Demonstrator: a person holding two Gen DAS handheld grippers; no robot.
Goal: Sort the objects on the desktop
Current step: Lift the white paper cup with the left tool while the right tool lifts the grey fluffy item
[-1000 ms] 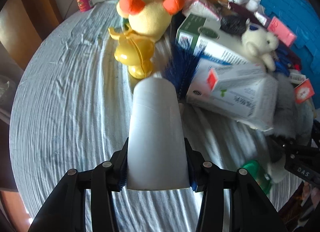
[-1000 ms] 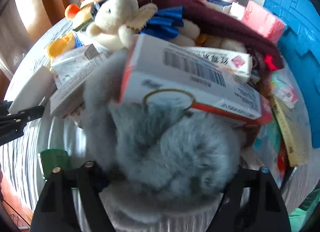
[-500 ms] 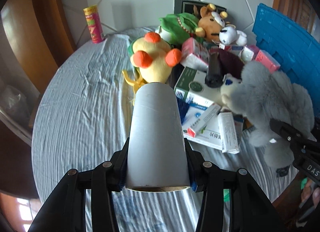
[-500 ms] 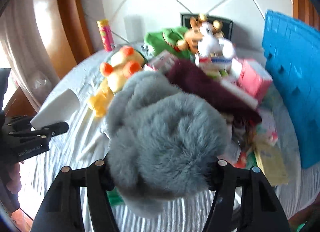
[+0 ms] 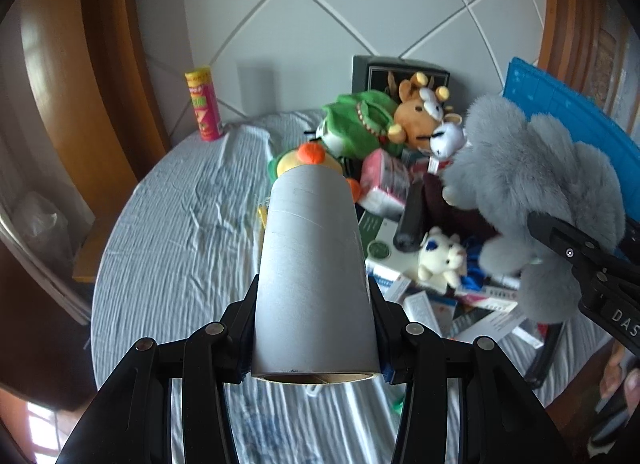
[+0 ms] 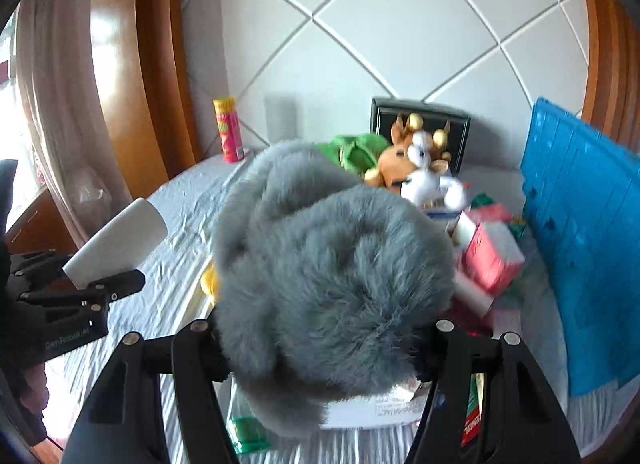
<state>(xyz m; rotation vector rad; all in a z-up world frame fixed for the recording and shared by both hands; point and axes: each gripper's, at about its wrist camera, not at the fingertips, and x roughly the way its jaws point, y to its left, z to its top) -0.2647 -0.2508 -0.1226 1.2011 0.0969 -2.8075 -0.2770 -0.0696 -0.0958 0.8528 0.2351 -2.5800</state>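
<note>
Your left gripper tilts steeply down over the round table under its pale blue wrinkled cloth, its jaws clamped on a grey cardboard tube that juts forward, clear of the cloth. To its right, your right gripper slants down less steeply above the heap of plush toys and small boxes, its jaws pressed into a fluffy grey plush toy held in the air. Both tools are apart, side by side.
</note>
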